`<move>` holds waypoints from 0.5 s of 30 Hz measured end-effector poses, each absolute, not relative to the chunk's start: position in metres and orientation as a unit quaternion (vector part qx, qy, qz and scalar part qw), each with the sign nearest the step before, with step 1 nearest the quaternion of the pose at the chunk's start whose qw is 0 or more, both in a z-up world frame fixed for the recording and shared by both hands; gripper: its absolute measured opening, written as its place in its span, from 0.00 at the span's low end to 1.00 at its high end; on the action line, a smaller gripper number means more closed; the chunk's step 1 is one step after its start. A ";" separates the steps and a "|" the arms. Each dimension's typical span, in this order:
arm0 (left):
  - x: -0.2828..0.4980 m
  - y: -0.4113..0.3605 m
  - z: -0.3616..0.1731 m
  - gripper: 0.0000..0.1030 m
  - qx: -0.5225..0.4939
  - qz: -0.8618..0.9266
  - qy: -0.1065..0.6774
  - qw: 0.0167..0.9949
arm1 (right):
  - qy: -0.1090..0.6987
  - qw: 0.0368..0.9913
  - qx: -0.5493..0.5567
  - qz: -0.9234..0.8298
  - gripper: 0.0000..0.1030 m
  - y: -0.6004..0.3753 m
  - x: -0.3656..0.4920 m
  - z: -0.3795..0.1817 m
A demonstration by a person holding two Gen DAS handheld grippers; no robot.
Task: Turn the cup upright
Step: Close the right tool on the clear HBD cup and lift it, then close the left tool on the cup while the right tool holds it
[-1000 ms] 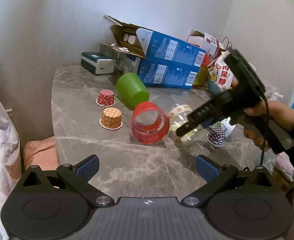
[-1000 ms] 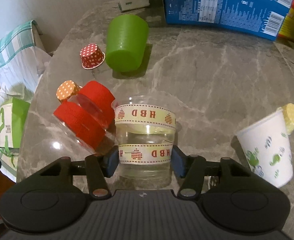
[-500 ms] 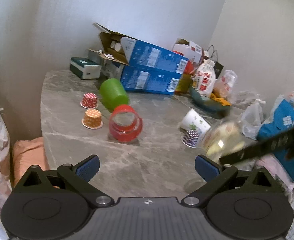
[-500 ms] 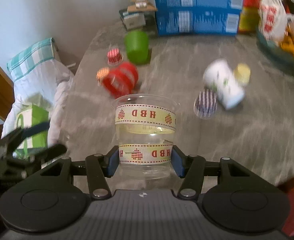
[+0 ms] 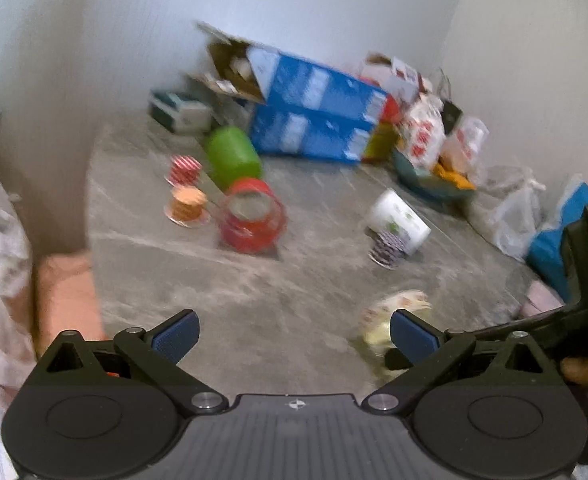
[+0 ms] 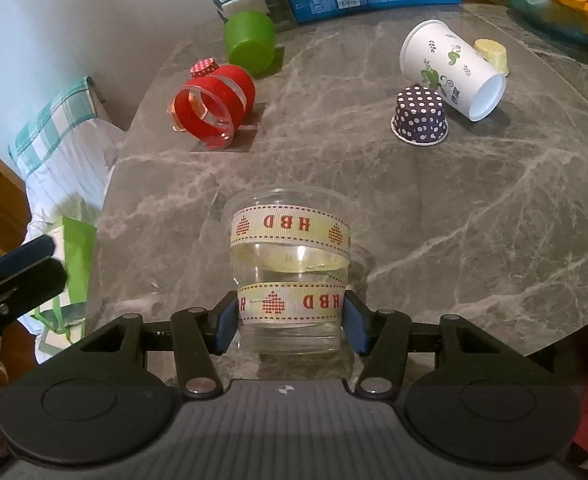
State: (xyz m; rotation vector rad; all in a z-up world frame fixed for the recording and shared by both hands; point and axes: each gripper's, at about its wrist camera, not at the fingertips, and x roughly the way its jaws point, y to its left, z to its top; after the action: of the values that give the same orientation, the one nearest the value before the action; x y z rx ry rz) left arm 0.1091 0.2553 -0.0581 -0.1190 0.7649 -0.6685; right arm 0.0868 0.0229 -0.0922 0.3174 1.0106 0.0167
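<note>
The clear cup (image 6: pixel 290 276) with the HBD ribbons is clamped low on its wall by the right gripper (image 6: pixel 290 320), near the front edge of the marble table (image 6: pixel 474 220), rim seemingly uppermost; the left gripper (image 5: pixel 294 334) is held with its blue pads well apart and nothing between them; for a clean finish, the base should be set flat on the stone before the pads are eased off, so the light cup is not dragged over; whether the base already touches the table cannot be told; the left view is badly blurred, and the cup is half hidden there behind a pad
</note>
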 end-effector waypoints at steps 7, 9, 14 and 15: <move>0.143 0.204 -0.068 0.93 -0.074 -0.356 0.479 0.799 | 0.477 0.863 0.162 0.021 0.54 0.018 0.083 -0.094; 0.149 0.195 -0.071 0.93 -0.087 -0.355 0.498 0.786 | 0.475 0.864 0.164 0.025 0.54 0.017 0.082 -0.094; 0.164 0.172 -0.081 0.86 -0.123 -0.356 0.535 0.756 | 0.466 0.866 0.178 0.038 0.55 0.012 0.078 -0.096; 0.165 0.168 -0.083 0.86 -0.130 -0.361 0.541 0.748 | 0.466 0.865 0.181 0.041 0.55 0.011 0.077 -0.097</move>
State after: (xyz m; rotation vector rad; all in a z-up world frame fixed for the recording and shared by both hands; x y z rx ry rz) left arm 0.1652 0.1685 -0.0828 -0.2854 1.1824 -0.7904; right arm 0.0769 0.0109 -0.0974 0.3800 0.9753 0.0863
